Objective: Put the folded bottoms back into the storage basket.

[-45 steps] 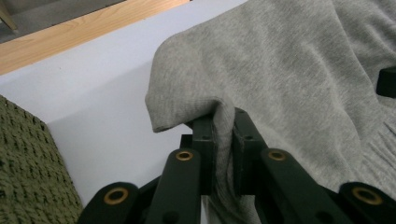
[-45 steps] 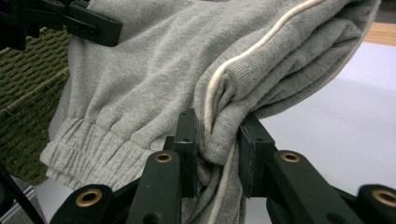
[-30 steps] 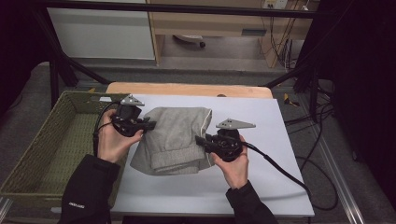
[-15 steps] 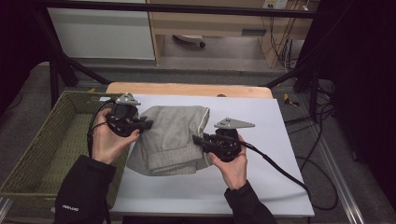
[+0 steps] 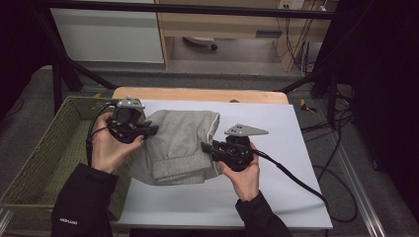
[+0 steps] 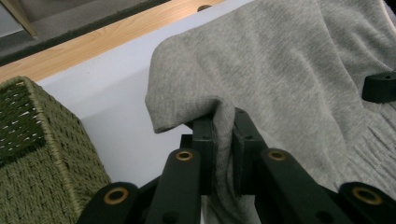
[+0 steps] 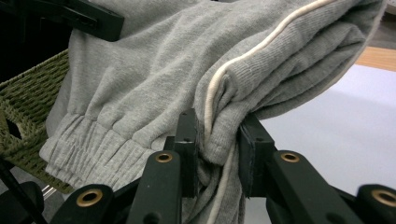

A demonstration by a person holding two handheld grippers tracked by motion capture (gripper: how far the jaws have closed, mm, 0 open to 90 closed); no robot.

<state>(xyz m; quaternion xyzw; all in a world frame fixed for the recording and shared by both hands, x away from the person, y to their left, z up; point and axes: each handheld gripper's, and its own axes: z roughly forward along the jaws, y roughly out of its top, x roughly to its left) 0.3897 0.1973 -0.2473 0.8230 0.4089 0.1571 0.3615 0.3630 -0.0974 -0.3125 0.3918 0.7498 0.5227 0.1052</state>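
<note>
L: my left gripper [image 5: 148,129] fingers clamp the garment [image 5: 180,145] edge | R: my right gripper [image 5: 206,148] fingers pinch its piped fold | garment lifted over bench [image 5: 276,163], beside basket [image 5: 44,158]

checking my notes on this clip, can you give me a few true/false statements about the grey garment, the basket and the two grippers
1. Both grippers are shut on the folded grey garment. True: the left gripper and the right gripper each pinch a fold of it.
2. The garment lies inside the wicker basket. False: it is over the white sheet, with its left edge next to the basket.
3. The basket stands on the left side of the table. True.
4. The garment is bright red. False: it is grey with a pale stripe.
5. The right gripper grips the basket rim. False: its fingers clamp the garment's edge by the stripe.
</note>
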